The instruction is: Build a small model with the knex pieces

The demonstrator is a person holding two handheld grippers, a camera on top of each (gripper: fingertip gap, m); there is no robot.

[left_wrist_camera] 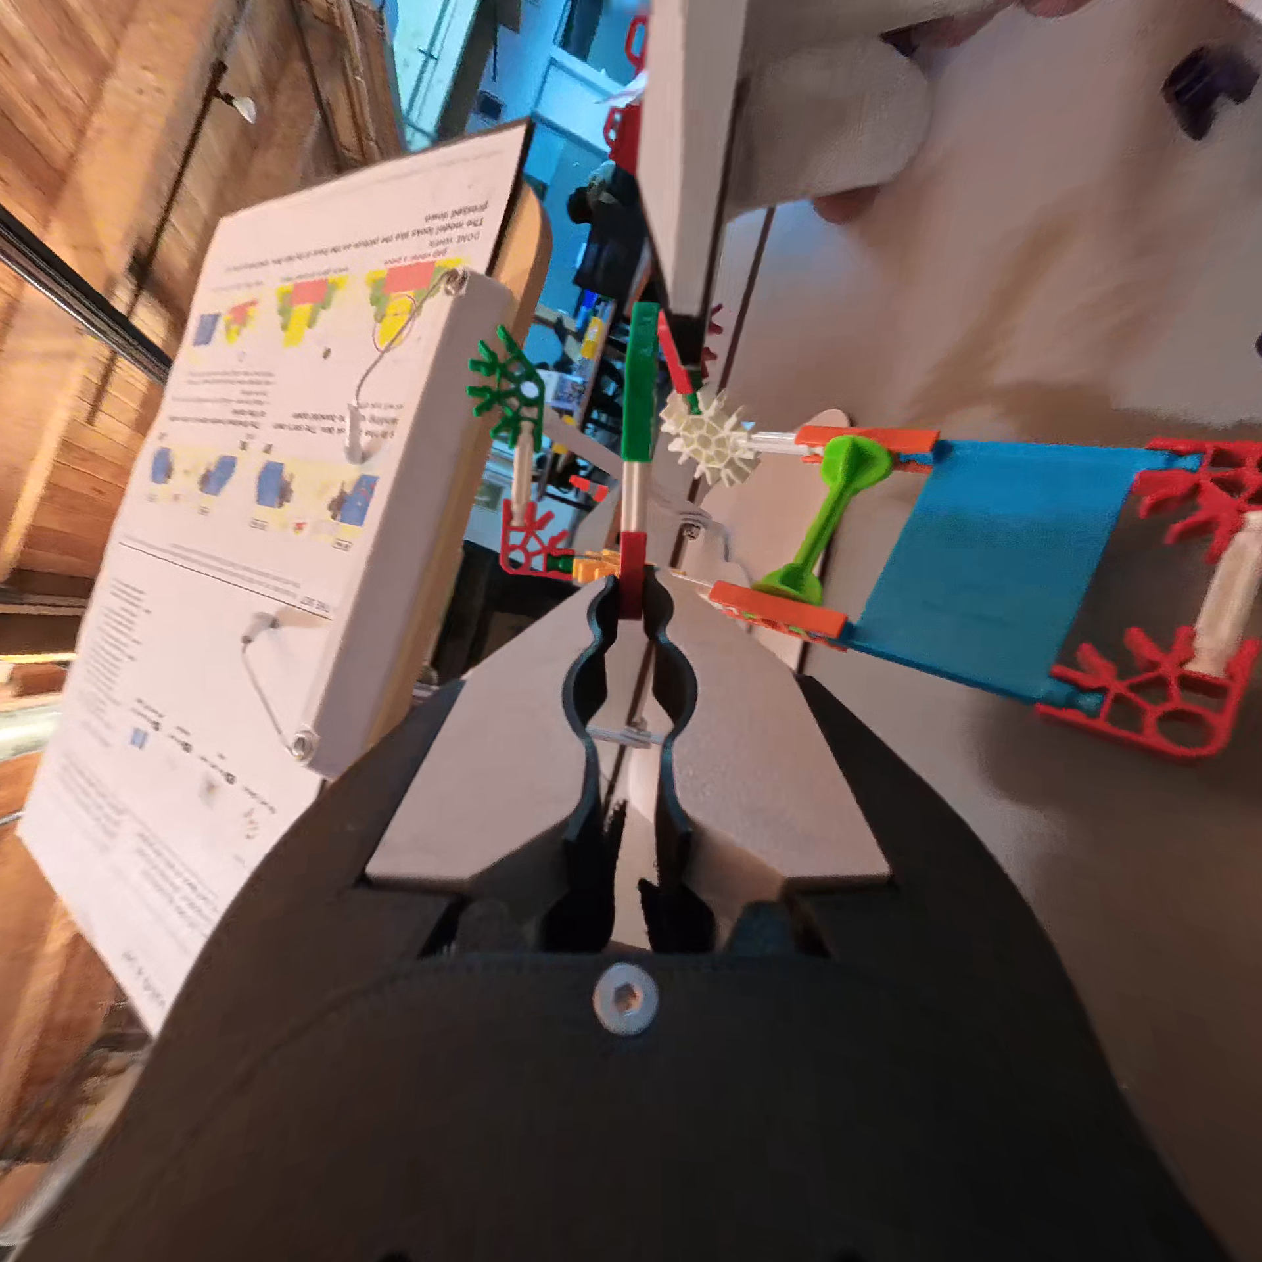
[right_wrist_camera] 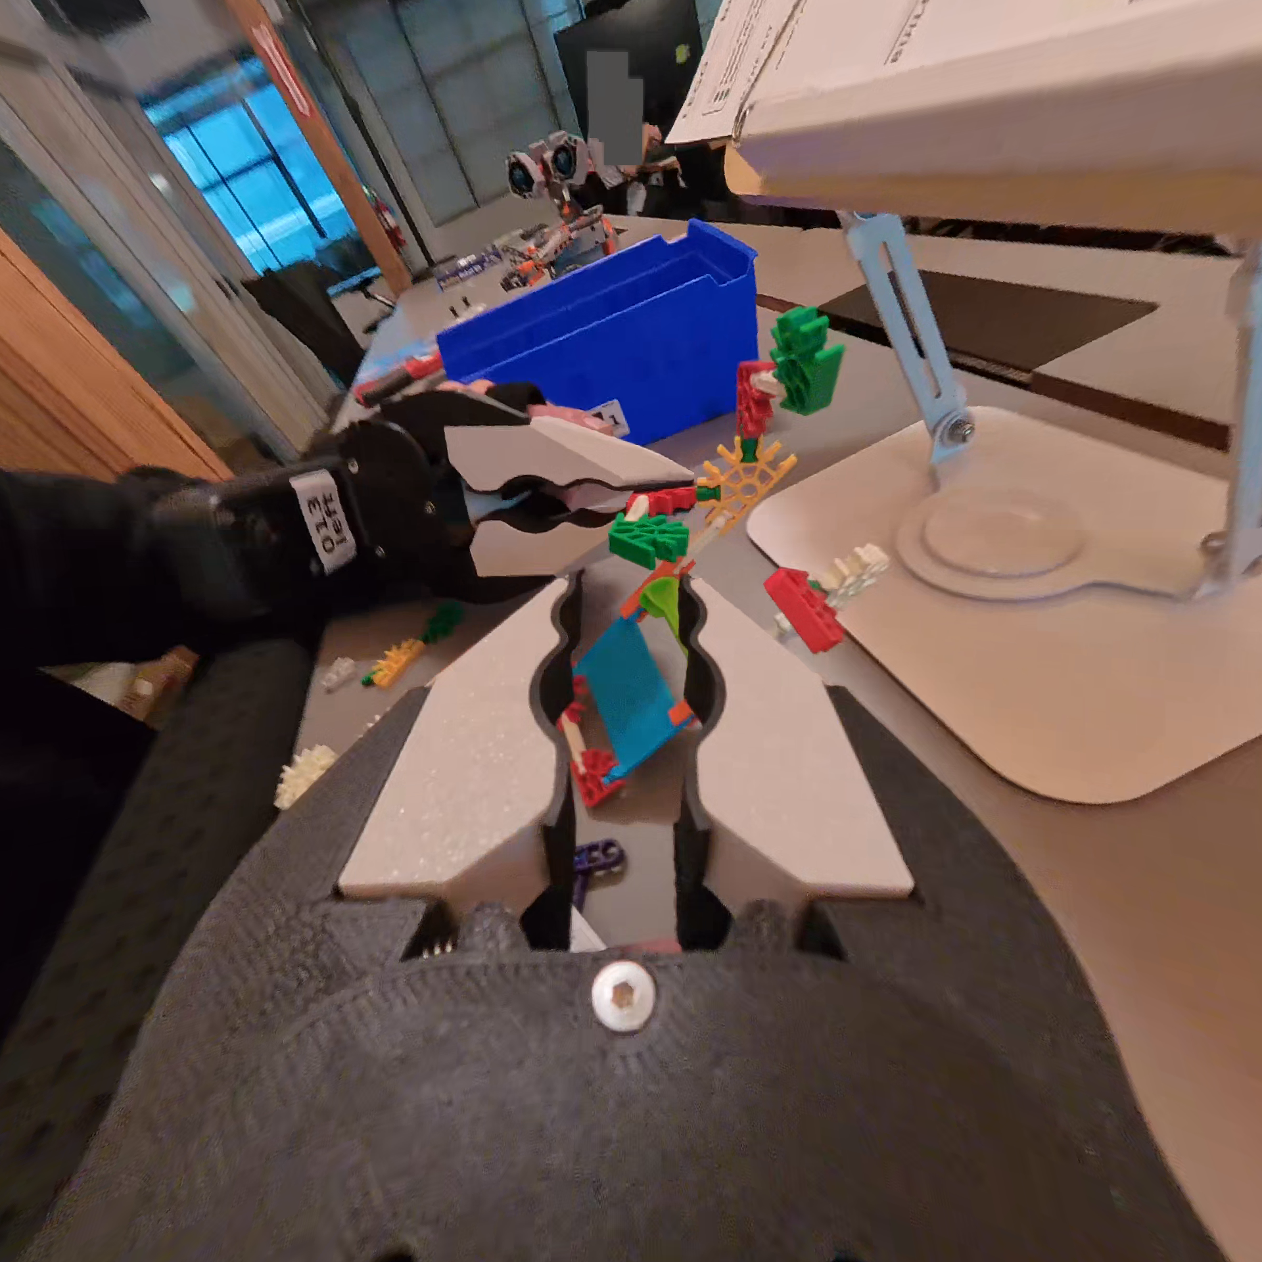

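Wood panelling and blue-lit glass walls frame a long pale bench (right_wrist_camera: 1065,888) scattered with small plastic construction pieces. On it sits a deep blue plastic bin (right_wrist_camera: 614,341), and beside that a white document stand (right_wrist_camera: 990,546) carries printed instruction sheets (left_wrist_camera: 171,546) on its tilted board.

I see my left gripper (left_wrist_camera: 632,587) clenched on the red connector (left_wrist_camera: 632,567) at the end of a grey rod with a green sleeve (left_wrist_camera: 640,410). That connector belongs to a toy assembly of coloured rods and snowflake-shaped connectors (right_wrist_camera: 744,481), which is off the bench and held between both tools. In the right wrist view the left gripper (right_wrist_camera: 672,486) comes in from the left, gripped by a black-gloved hand (right_wrist_camera: 225,539), its fingers (right_wrist_camera: 580,454) pinching the red piece next to a yellow wheel-like connector.

My right gripper (right_wrist_camera: 632,591) has its tips nearly together around the orange bar and lime-green spool (right_wrist_camera: 666,601) at the top of the assembly's sky-blue flat panel (right_wrist_camera: 625,690); the panel hangs in the wide hollow between the fingers (right_wrist_camera: 471,751). I cannot tell for sure whether the tips actually grip it.

Loose red, white and green pieces (right_wrist_camera: 812,601) lie on the stand's base.
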